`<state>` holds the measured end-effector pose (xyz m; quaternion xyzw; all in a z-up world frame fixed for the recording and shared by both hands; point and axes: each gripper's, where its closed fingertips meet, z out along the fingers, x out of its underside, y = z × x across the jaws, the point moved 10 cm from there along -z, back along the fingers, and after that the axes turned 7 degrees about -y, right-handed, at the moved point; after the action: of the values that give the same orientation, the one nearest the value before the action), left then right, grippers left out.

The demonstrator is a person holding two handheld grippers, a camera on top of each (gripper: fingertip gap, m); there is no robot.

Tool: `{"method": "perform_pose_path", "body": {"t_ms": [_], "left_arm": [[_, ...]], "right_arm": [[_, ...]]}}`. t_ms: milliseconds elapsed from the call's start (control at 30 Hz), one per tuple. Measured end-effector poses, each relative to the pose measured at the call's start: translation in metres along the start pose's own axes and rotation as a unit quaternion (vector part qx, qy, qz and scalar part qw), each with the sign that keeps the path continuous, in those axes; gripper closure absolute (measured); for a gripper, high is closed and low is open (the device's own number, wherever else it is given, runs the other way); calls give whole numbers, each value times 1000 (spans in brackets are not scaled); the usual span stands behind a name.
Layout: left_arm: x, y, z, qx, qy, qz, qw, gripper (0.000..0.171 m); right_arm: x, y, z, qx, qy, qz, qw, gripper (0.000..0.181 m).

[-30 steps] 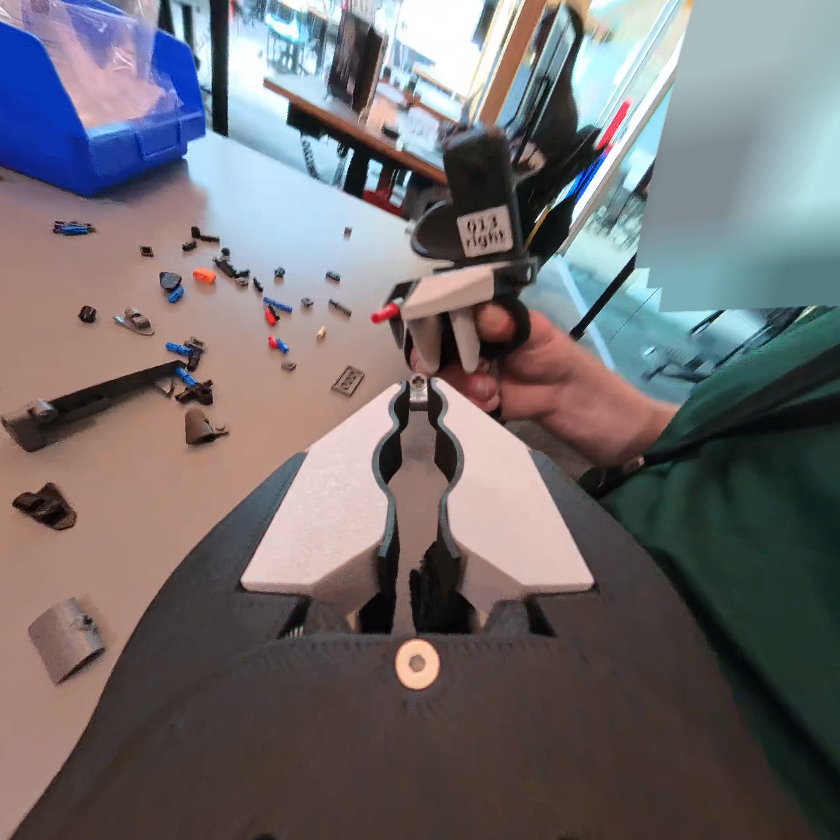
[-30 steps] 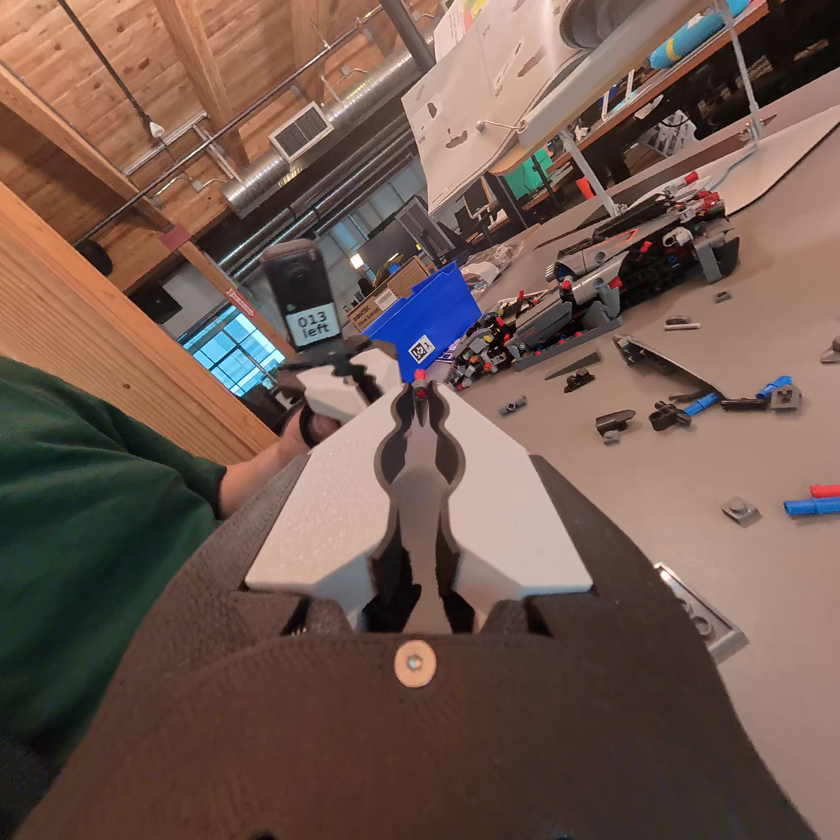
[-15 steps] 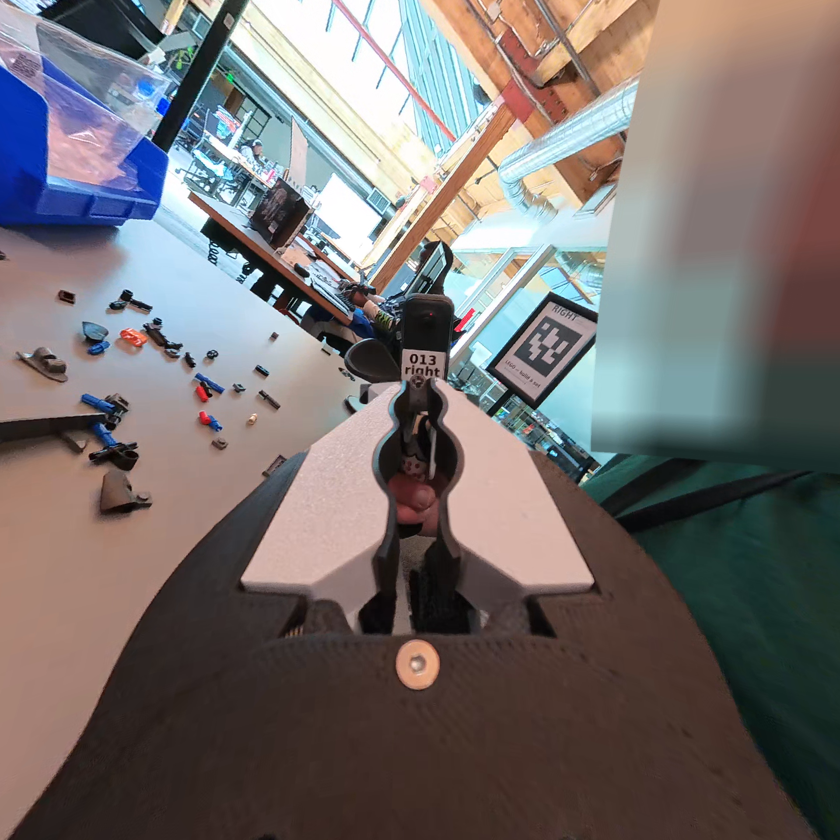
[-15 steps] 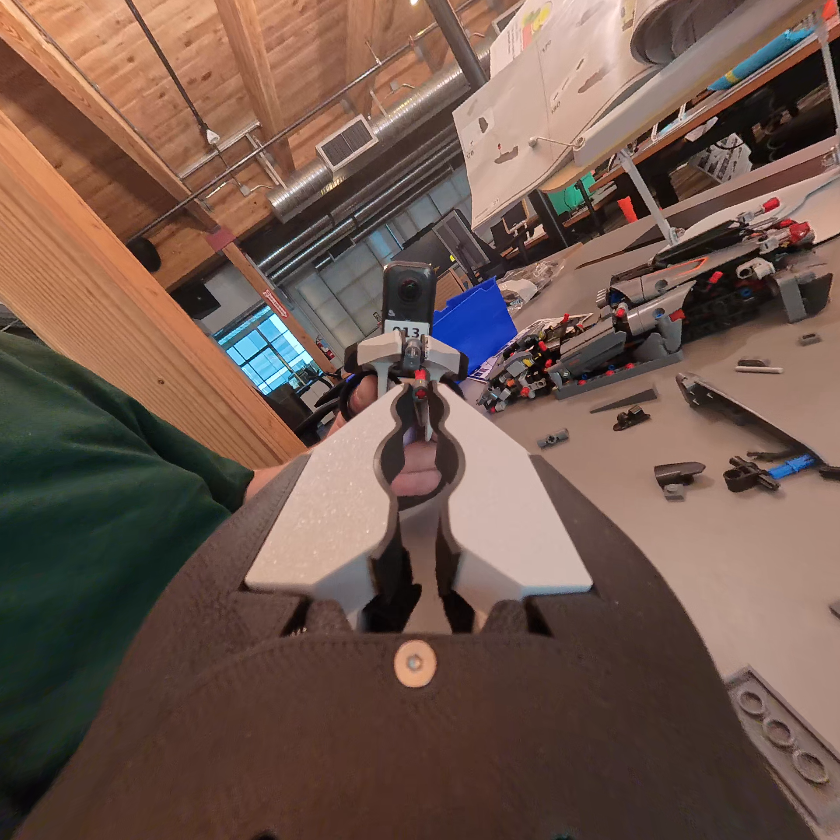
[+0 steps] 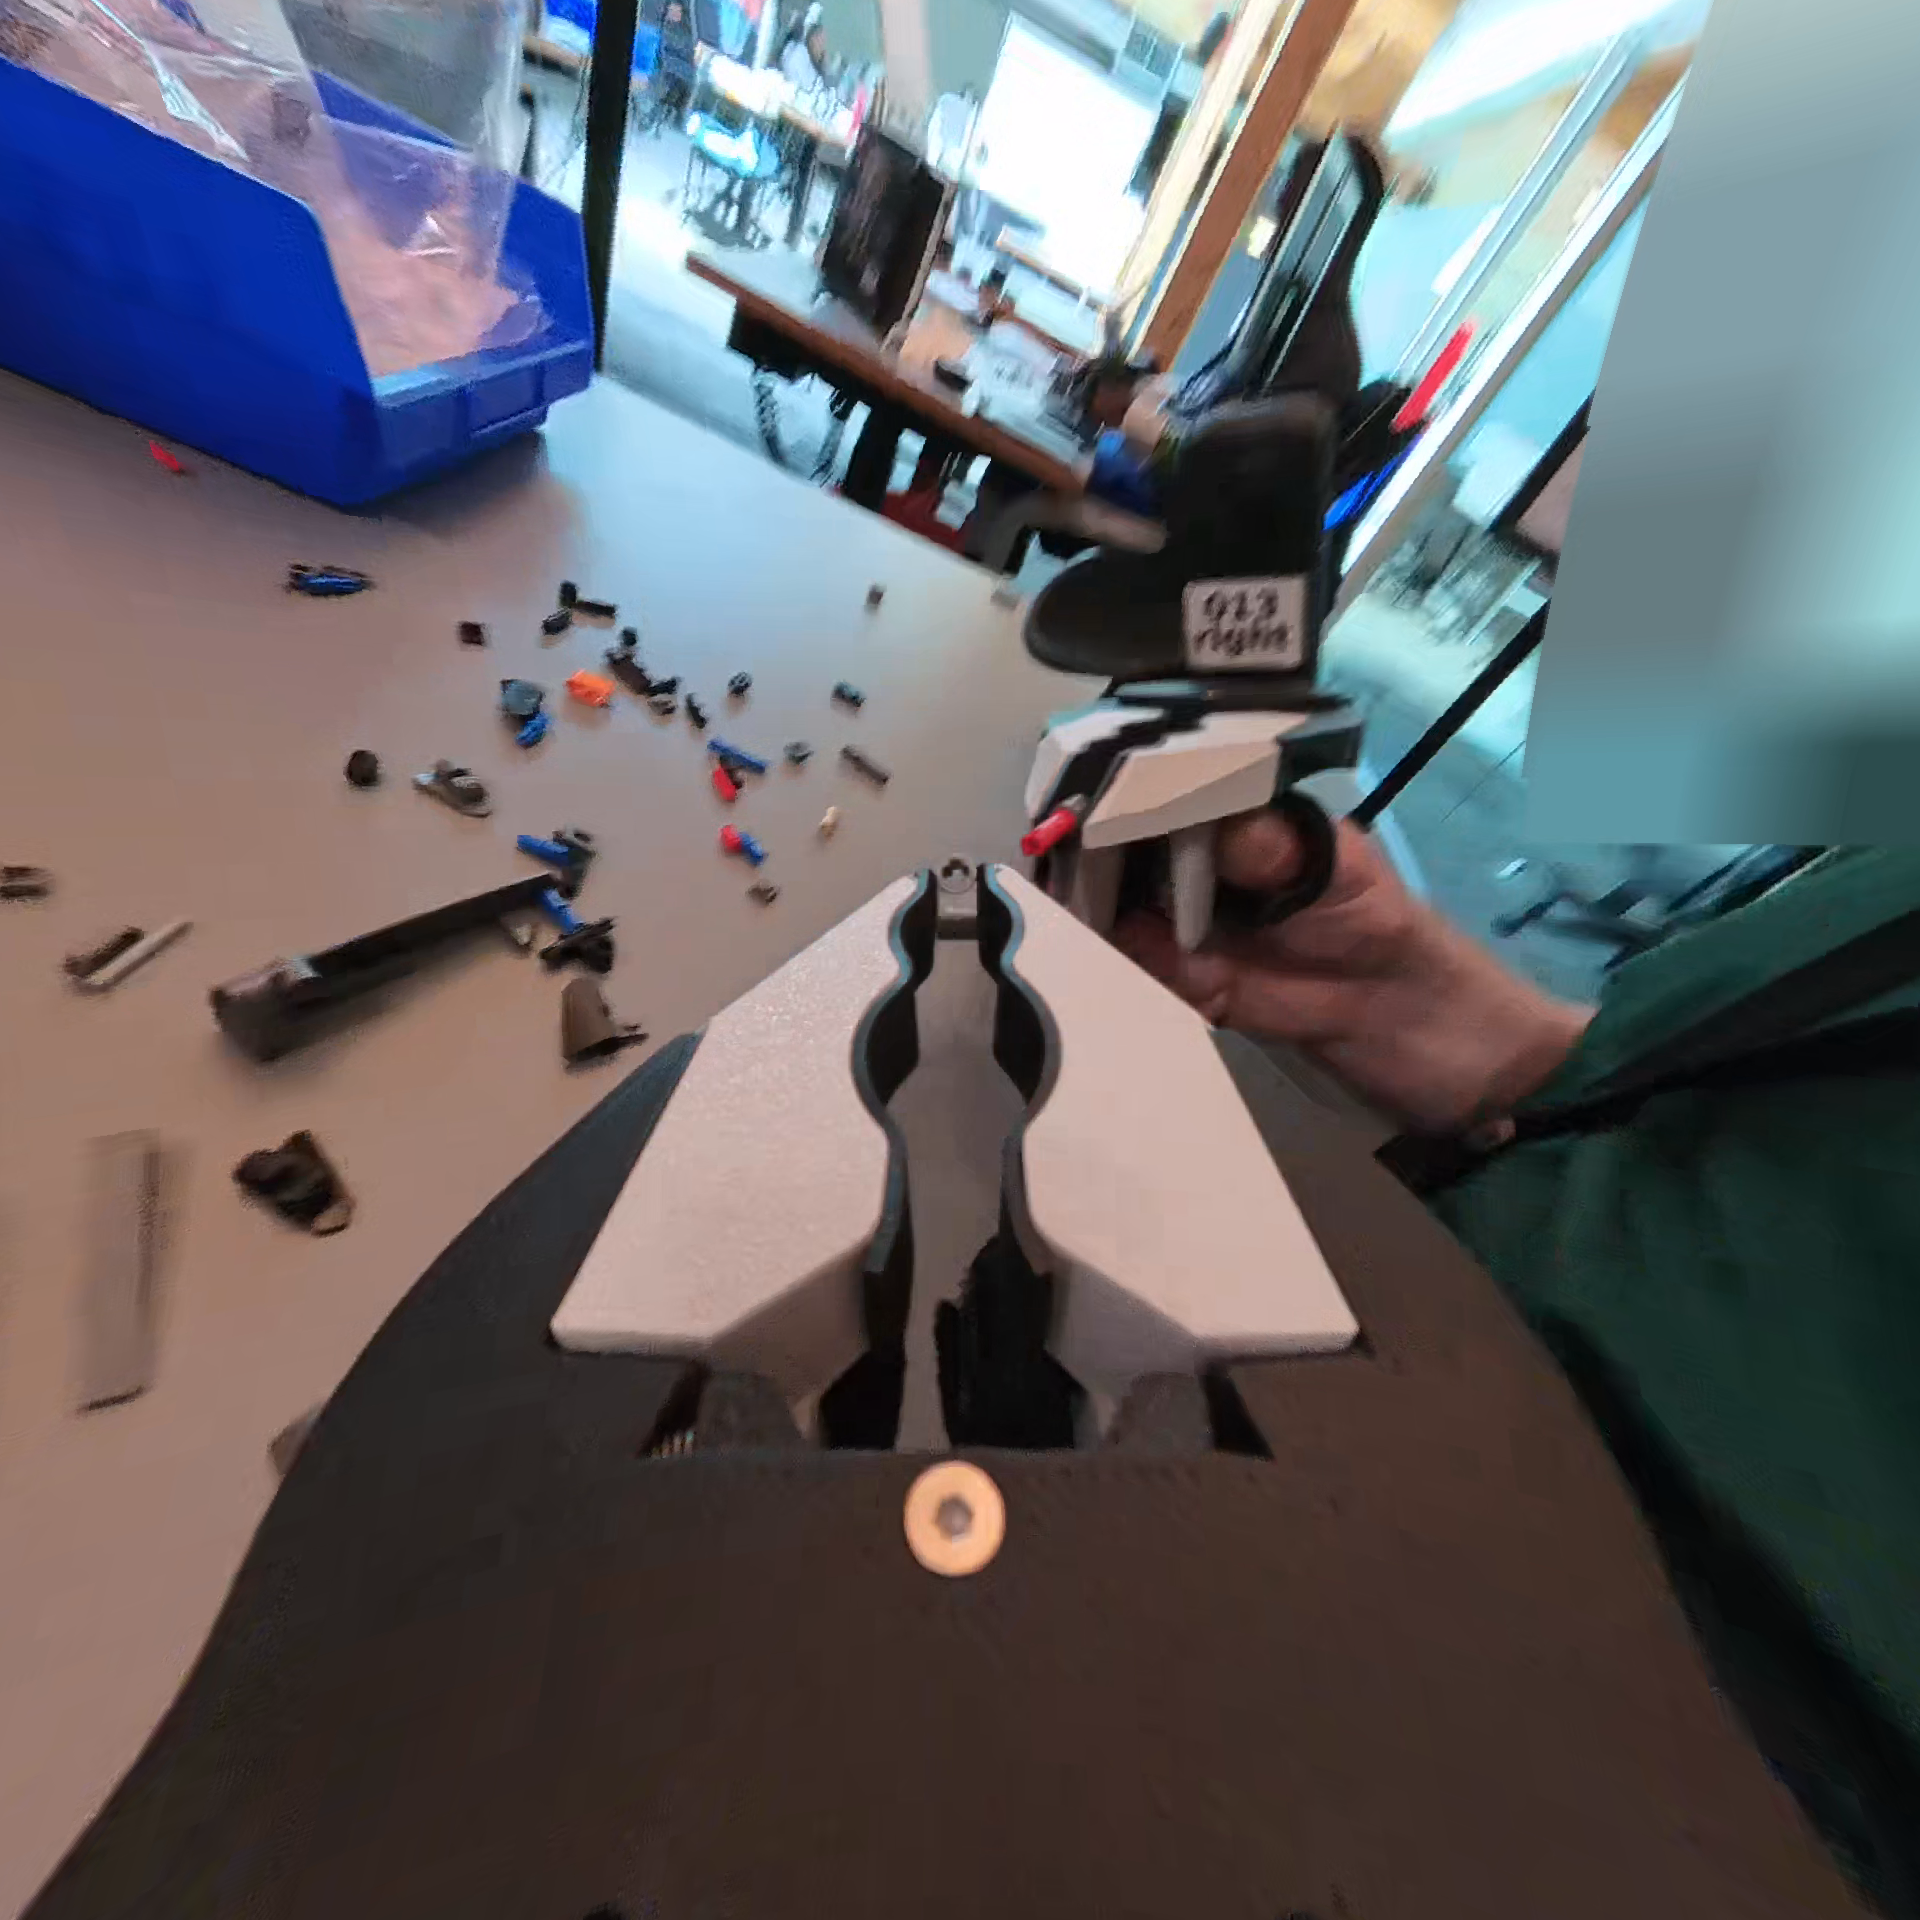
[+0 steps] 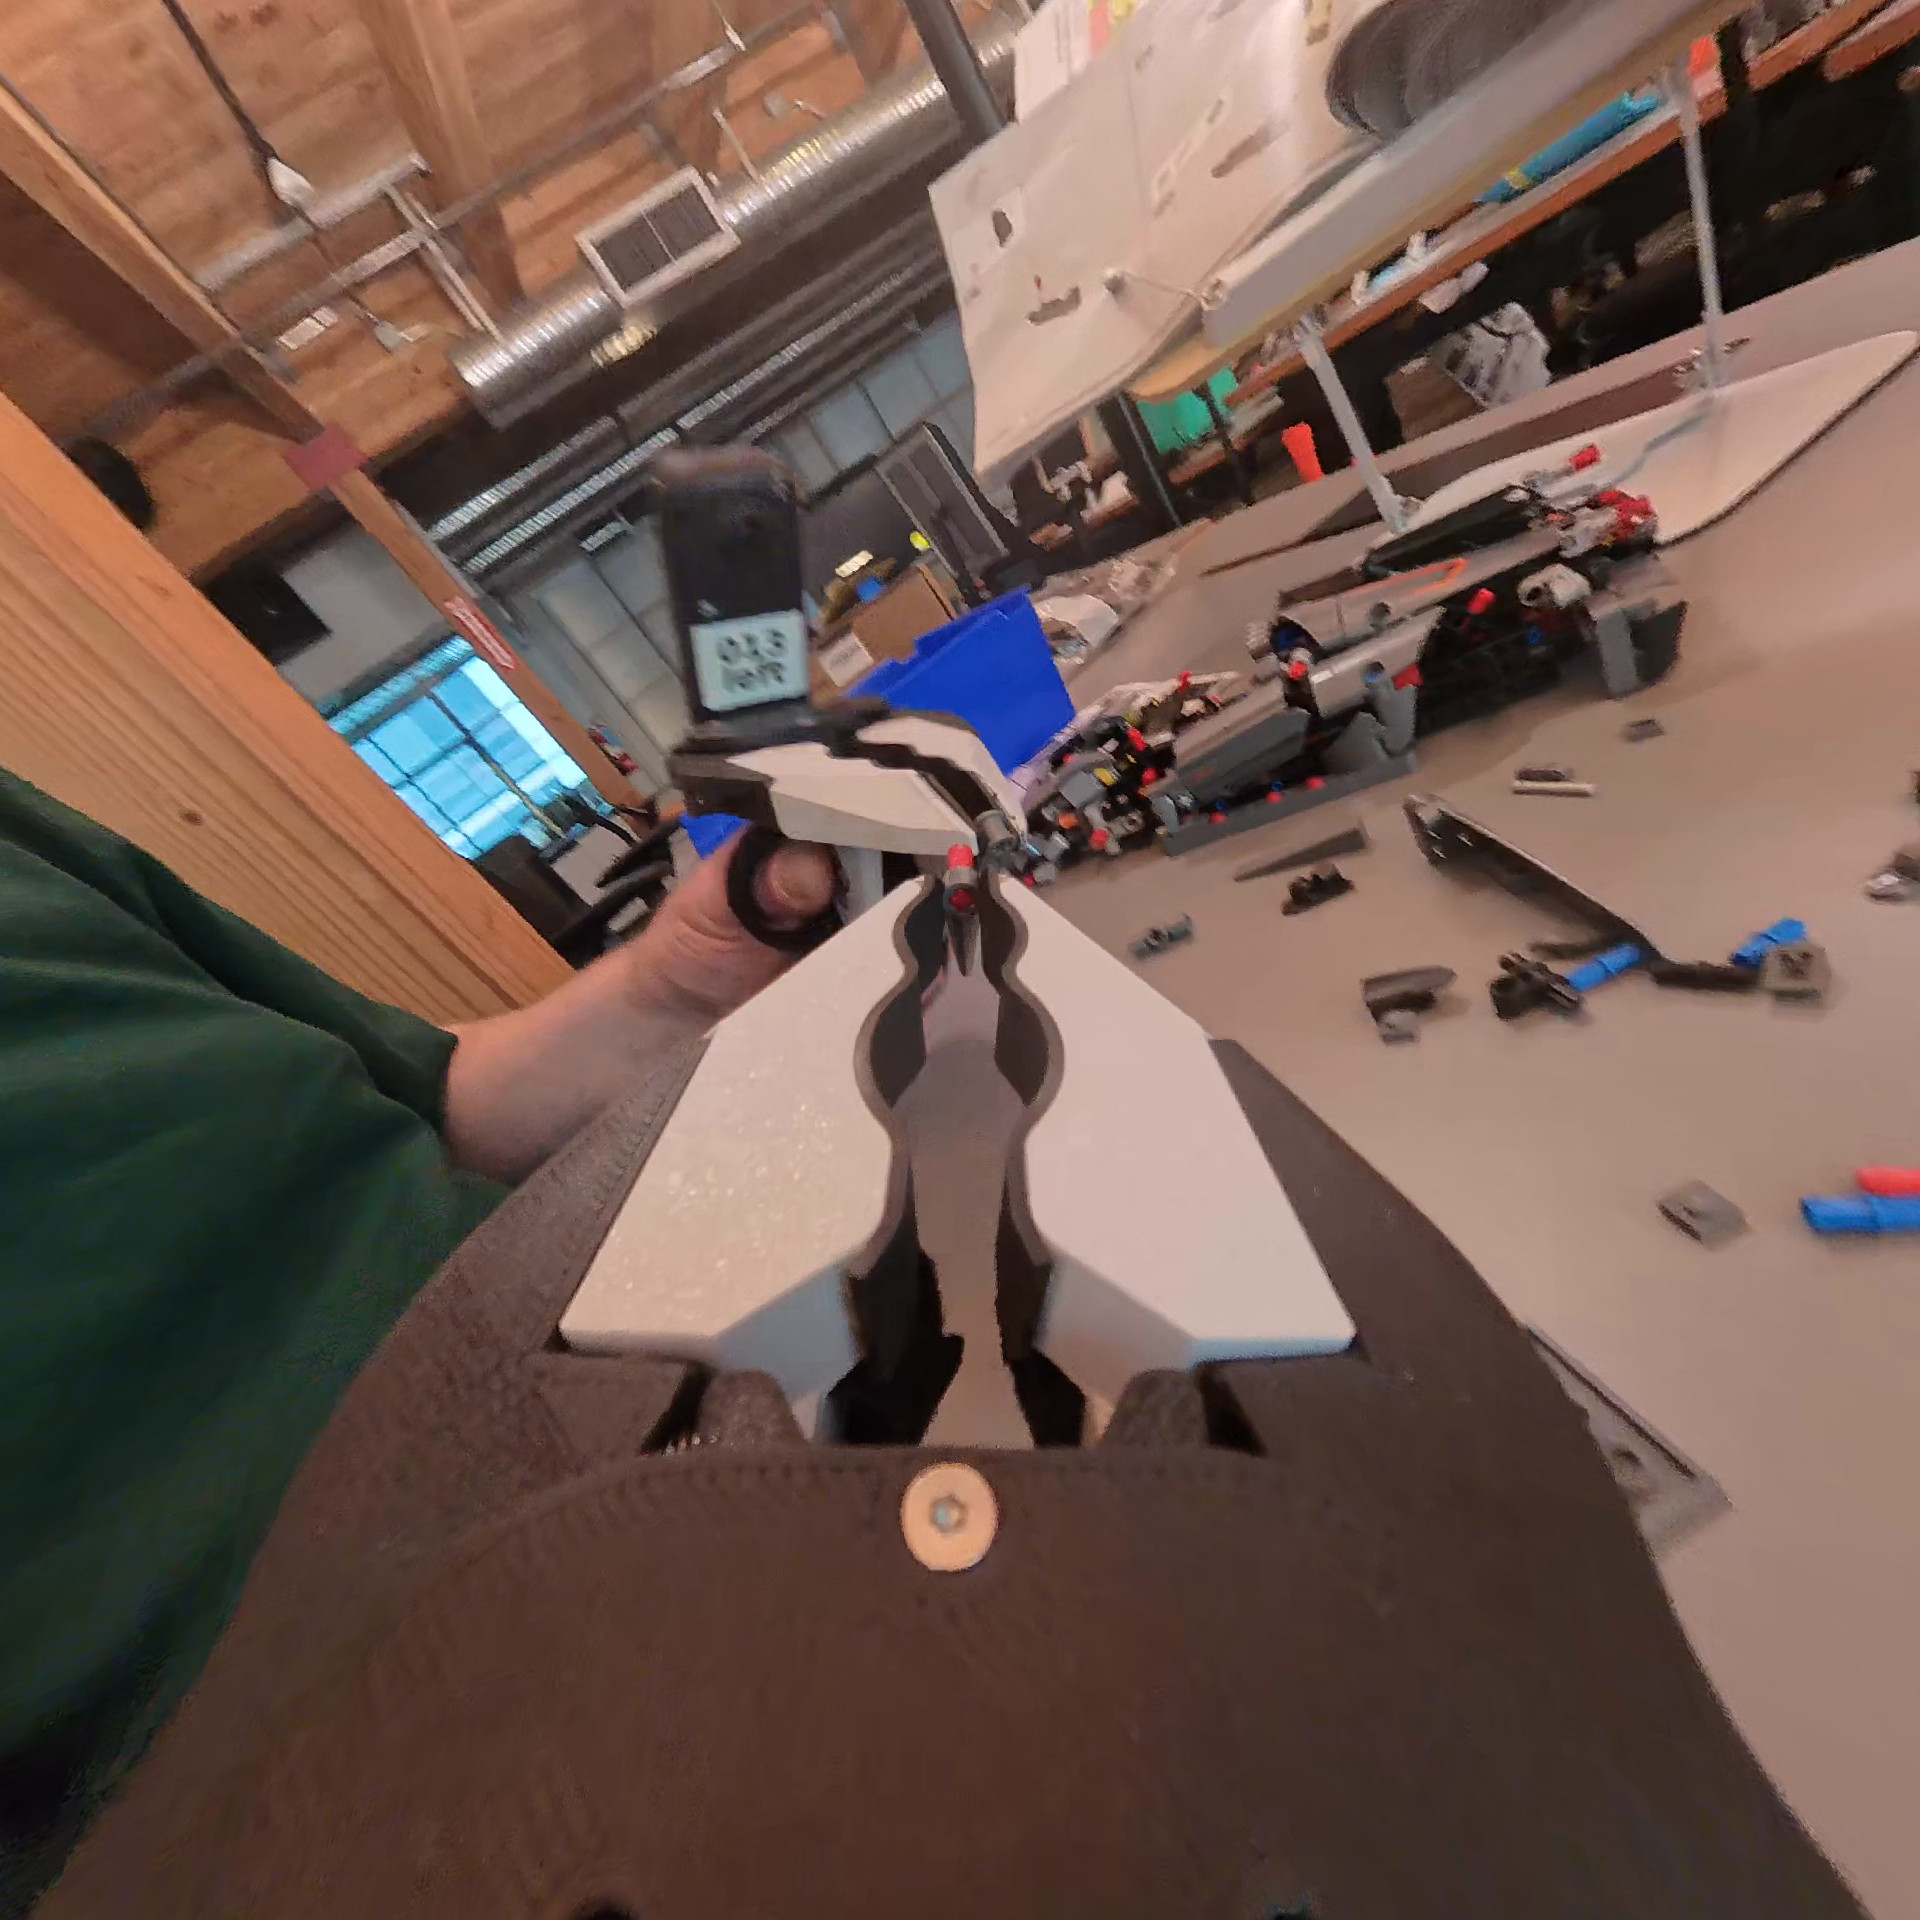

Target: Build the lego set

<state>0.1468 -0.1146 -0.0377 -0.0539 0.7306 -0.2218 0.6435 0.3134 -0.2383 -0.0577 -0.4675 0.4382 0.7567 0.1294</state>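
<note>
Facing grippers [image 5: 956,883] [image 6: 961,883], each white-labelled, text withheld.

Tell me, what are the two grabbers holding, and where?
Left gripper pinches a small grey connector piece at its fingertips. Right gripper pinches a small red-tipped pin by its dark end, red tip poking out.

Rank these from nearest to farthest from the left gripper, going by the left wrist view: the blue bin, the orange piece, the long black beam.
From the left gripper:
1. Long black beam, on the table just left of the tips.
2. Orange piece, farther out on the left, among the scattered small parts.
3. Blue bin, at the far left corner of the table.
</note>
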Motion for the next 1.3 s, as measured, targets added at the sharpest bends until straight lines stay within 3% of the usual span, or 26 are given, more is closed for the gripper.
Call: {"method": "perform_pose_path", "body": {"t_ms": [133, 333, 433, 533, 733, 967, 1200, 1300], "left_arm": [[12, -5, 9, -66, 132, 112, 983, 166], [52, -13, 33, -88, 340, 257, 900, 166], [55, -14, 36, -82, 343, 256, 900, 165], [54, -16, 29, -90, 339, 253, 902, 150], [57, -16, 18, -101, 333, 242, 906, 154], [57, -18, 31, -100, 336, 260, 900, 165], [48, -20, 35, 6, 356, 148, 923, 166], [50, -11, 40, 10, 388, 106, 916, 165]], "right_arm": [[5, 3, -7, 37, 28, -35, 998, 177], [7, 4, -14, 71, 50, -65, 994, 177], [7, 3, -15, 73, 54, -66, 994, 177], [7, 3, -15, 72, 55, -64, 994, 177], [8, 3, -12, 63, 72, -64, 993, 177], [9, 3, -13, 67, 82, -65, 992, 177], [8, 1, -18, 67, 73, -59, 993, 177], [8, 1, -19, 64, 70, -57, 994, 177]]}}
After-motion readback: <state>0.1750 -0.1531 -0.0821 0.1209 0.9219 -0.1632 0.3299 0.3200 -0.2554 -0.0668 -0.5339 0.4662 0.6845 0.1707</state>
